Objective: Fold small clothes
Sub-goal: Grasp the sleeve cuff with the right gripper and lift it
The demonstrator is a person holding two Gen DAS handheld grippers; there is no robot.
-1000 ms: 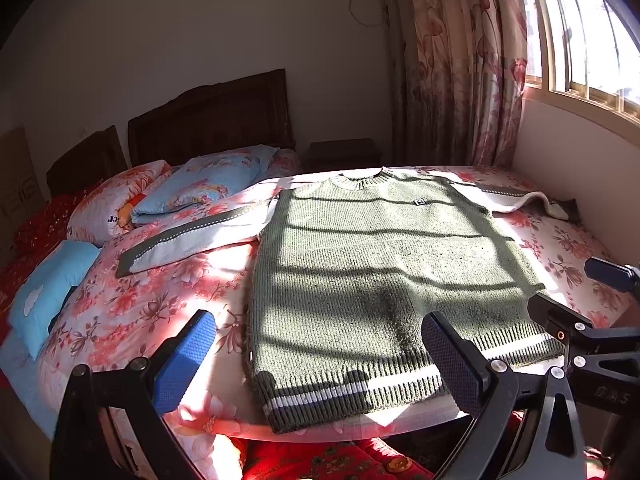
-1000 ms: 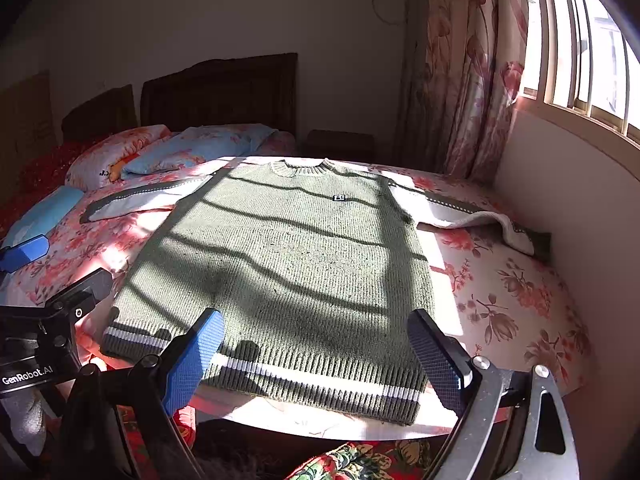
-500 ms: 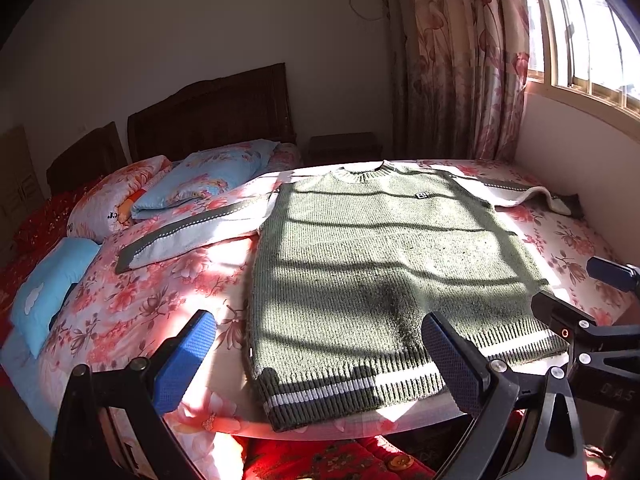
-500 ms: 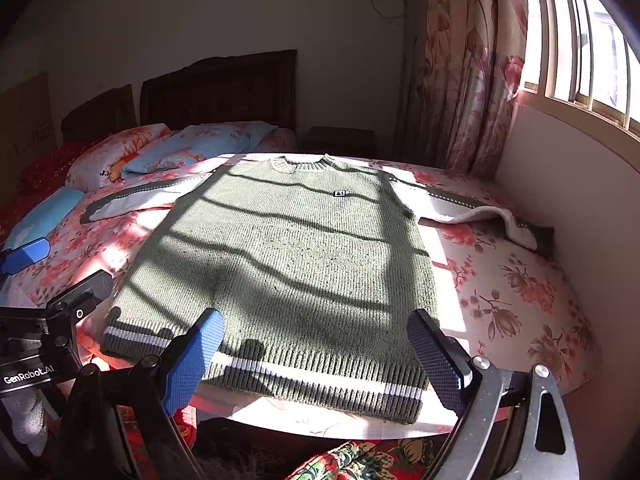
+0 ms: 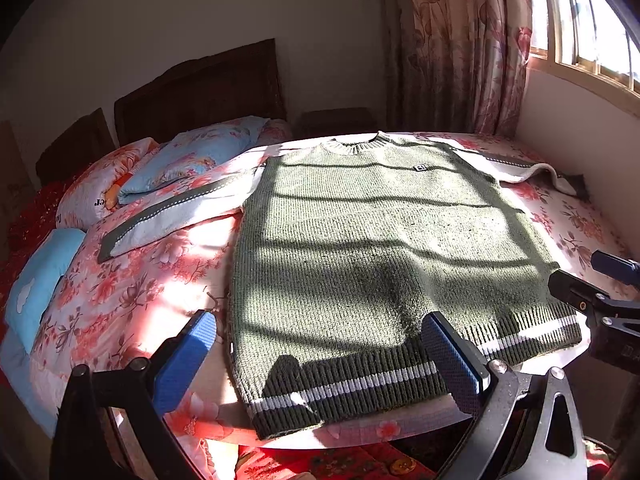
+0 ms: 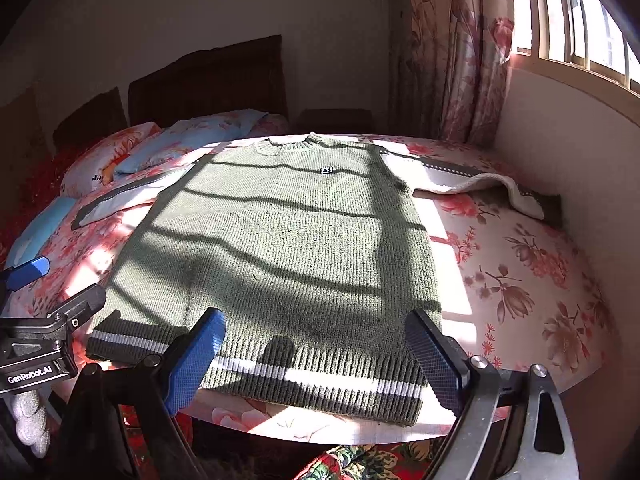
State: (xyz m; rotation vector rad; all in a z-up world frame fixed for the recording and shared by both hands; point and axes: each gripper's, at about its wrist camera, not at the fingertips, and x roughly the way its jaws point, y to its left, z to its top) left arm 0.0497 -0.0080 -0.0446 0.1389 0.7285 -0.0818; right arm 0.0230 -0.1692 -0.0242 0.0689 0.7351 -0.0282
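Flanking the sweater (image 5: 372,256) – pillows (image 5: 192,156) (floral), curtain (image 5: 460,44).

The one clear piece of writing is "GenRobot.AI" in white letters on the black body of the left gripper (image 6: 34,344), seen at the left edge of the right wrist view. The green sweater (image 6: 280,248) carries a small black patch (image 6: 327,170) with a white mark on its chest, too small to read, and it shows again in the left wrist view (image 5: 420,167). The orange-flowered pillow (image 5: 100,184) bears dark letters at its lower edge, partly hidden by a fold, of which only an ending like "er" can be made out.
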